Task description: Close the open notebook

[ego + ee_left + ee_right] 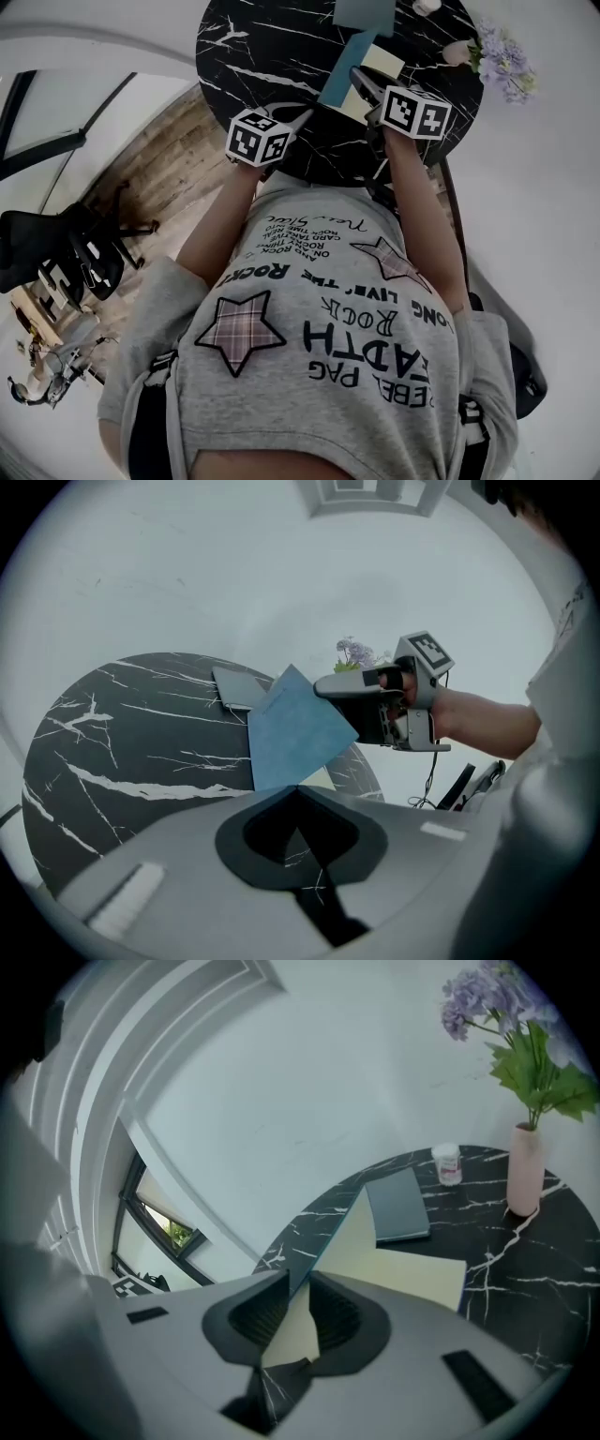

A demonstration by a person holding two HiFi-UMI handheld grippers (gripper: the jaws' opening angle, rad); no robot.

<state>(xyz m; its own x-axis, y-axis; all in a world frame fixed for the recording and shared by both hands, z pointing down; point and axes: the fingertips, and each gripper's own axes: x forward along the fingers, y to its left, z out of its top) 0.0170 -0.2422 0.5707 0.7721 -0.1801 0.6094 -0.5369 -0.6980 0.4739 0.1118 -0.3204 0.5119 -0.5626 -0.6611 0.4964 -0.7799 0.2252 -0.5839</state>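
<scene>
Well, right gripper view shows right gripper [298,1281] clamped on notebook [412,1279] cover, raised off marble table [525,1269]. Left gripper view adds cover's blue outside; left gripper [298,789] jaws together, empty. Vase [525,1171], jar [448,1162], grey book [398,1206] beyond.

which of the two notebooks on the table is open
The blue-covered notebook with cream pages: the right gripper is pinching its raised cover. The grey notebook beyond it lies flat and closed.

Both forearms stretched forward — left tool [298,791] jaws together, empty; right tool [296,1288] jaws pinching notebook cover [342,1237].
</scene>
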